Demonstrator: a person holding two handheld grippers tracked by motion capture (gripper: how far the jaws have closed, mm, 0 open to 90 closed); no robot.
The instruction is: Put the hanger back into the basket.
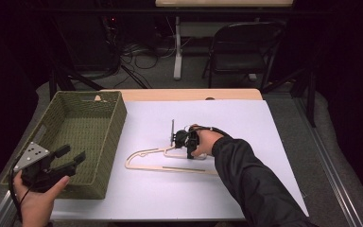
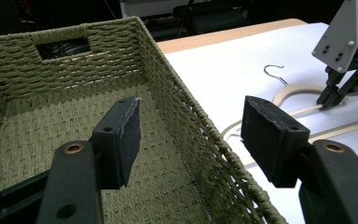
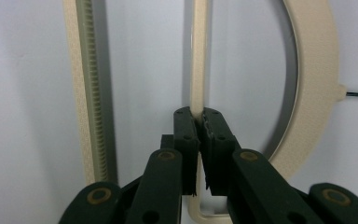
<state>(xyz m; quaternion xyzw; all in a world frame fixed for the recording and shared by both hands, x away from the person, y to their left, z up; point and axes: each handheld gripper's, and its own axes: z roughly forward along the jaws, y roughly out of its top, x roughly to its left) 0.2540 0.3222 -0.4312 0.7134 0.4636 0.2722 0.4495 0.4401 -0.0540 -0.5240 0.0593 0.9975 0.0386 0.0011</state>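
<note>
On the white sheet [image 1: 246, 118] that covers the table, my right gripper [image 1: 189, 142] is clamped on the hanger [image 1: 170, 165], a cream one lying flat near the middle of the sheet. From the right gripper view I see both jaws pressed against a thin inner bar of the hanger [image 3: 198, 56], one on each side, with the ribbed lower bar off to one side and the broad curved shoulder to the other. From the left gripper view I can pick out the metal hook [image 2: 274, 70] at the far end of the hanger, resting on the sheet.

My left gripper [image 1: 71, 158] is held at the near corner of the green woven basket [image 1: 118, 118], which sits at the left side of the table, partly on the sheet. Its jaws stand wide apart and hold nothing; in the left gripper view one pad [image 2: 126, 135] hangs over the basket's bare floor and the other pad [image 2: 268, 133] sits out past the rim, with the basket wall [image 2: 186, 121] running between them. The hanger lies just beside the basket's right wall, not touching it that I can see. A folding chair [image 1: 243, 47] stands beyond the table.
</note>
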